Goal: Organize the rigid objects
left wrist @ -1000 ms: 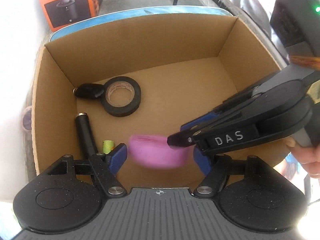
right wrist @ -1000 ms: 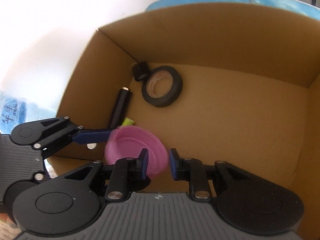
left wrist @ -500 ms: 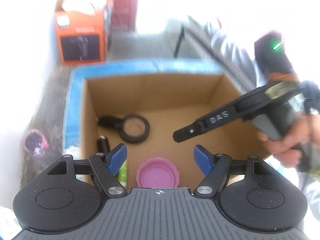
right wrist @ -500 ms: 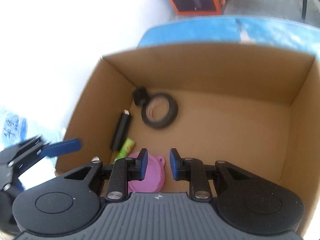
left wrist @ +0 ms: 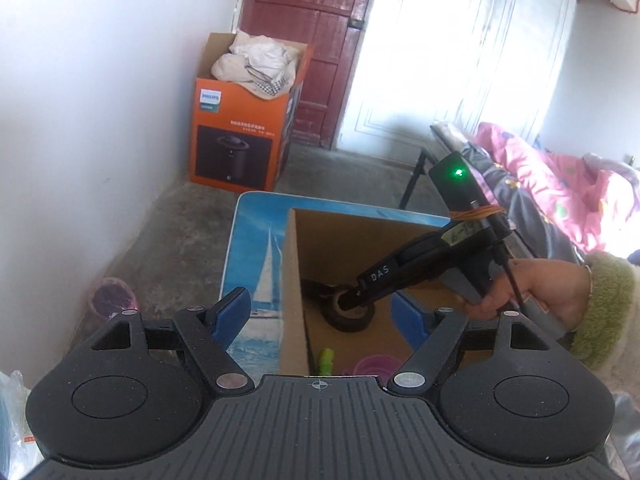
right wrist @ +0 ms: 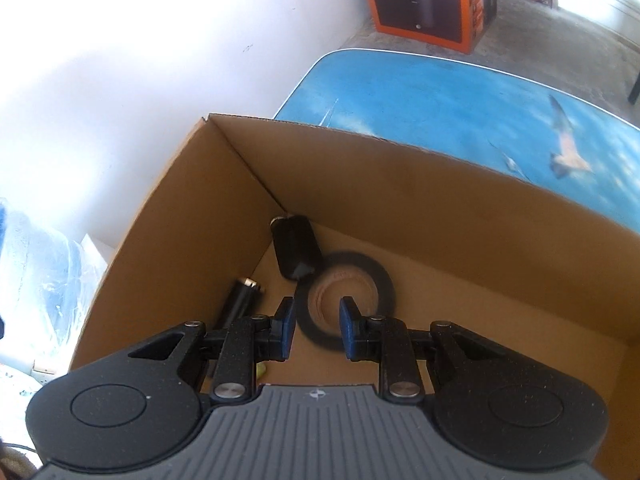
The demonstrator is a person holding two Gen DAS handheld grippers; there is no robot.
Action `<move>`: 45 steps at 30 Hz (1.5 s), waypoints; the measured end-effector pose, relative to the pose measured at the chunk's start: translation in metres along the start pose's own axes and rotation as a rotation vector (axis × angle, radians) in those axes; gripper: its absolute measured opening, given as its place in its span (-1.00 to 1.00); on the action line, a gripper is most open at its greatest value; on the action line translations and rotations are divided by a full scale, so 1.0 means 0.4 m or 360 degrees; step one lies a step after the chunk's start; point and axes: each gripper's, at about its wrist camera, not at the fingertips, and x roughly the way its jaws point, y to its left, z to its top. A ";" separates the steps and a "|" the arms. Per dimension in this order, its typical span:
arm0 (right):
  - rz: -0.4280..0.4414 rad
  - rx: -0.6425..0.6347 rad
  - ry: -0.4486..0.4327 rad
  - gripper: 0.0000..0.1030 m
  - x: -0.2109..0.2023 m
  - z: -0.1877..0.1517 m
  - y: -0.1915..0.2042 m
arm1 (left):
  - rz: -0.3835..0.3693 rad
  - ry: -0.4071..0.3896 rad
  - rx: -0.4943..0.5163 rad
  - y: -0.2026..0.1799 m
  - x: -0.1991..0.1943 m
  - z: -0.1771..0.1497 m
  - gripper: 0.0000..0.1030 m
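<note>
A: Left wrist view?
B: Left gripper (left wrist: pixel 320 316) at lower centre, jaws opening, nothing between the blue pads. Straddling the near wall of the cardboard box (left wrist: pixel 294 276) on the blue table (left wrist: pixel 256 248). Right gripper (left wrist: pixel 346 300) reaching in from the right (hand (left wrist: pixel 532 288) in a green cuff), over the tape roll (left wrist: pixel 352 320). Pink lid (left wrist: pixel 376 366) and green piece (left wrist: pixel 326 362) on the box floor, low in frame.
A: Right wrist view?
B: Jaws nearly together, gripping nothing, hovering above the tape roll at centre. Black cap (right wrist: pixel 296 252) touching the roll's upper left; black cylinder (right wrist: pixel 240 304) left of it. Orange carton (right wrist: pixel 420 0) at top.
</note>
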 end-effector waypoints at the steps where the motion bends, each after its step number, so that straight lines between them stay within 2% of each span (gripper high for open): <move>1: -0.0004 0.0006 0.0019 -0.50 0.012 0.001 -0.001 | 0.0013 -0.0005 0.0005 0.005 -0.005 -0.001 0.51; 5: -0.0003 0.0019 0.0051 -0.51 0.023 -0.002 -0.003 | 0.0043 -0.0010 0.0039 0.009 -0.006 -0.016 0.51; 15: -0.0002 0.0091 0.0076 -0.51 0.007 -0.017 -0.014 | -0.0004 0.0010 0.0031 0.012 -0.024 -0.041 0.51; 18: 0.0032 0.0116 0.0005 -0.50 -0.028 -0.027 -0.012 | -0.0032 0.0007 0.0035 0.011 -0.045 -0.044 0.52; 22: 0.0118 0.0155 -0.0162 -0.50 -0.133 -0.058 0.004 | -0.0099 0.0009 0.0087 0.001 -0.073 -0.051 0.56; 29: 0.0250 0.0189 -0.0485 -0.49 -0.356 -0.209 0.038 | -0.0279 0.0031 0.0253 -0.035 -0.110 -0.094 0.65; 33: 0.0265 0.0209 -0.0632 -0.49 -0.445 -0.333 0.049 | -0.0375 0.0120 0.0318 -0.074 -0.104 -0.133 0.65; 38: 0.0317 0.0347 -0.0687 -0.43 -0.456 -0.479 0.029 | -0.0457 0.0228 0.0400 -0.139 -0.096 -0.190 0.65; 40: 0.0307 0.0415 -0.0712 -0.14 -0.456 -0.540 0.020 | -0.0501 0.0280 0.0426 -0.167 -0.091 -0.215 0.64; 41: 0.0291 0.0440 -0.0732 -0.07 -0.452 -0.566 0.014 | -0.0519 0.0298 0.0446 -0.183 -0.088 -0.228 0.64; 43: 0.0257 0.0496 -0.0759 -0.03 -0.435 -0.609 -0.009 | -0.0532 0.0305 0.0486 -0.209 -0.085 -0.257 0.63; 45: 0.0239 0.0550 -0.0759 -0.03 -0.406 -0.639 -0.034 | -0.0496 0.0300 0.0526 -0.238 -0.073 -0.280 0.61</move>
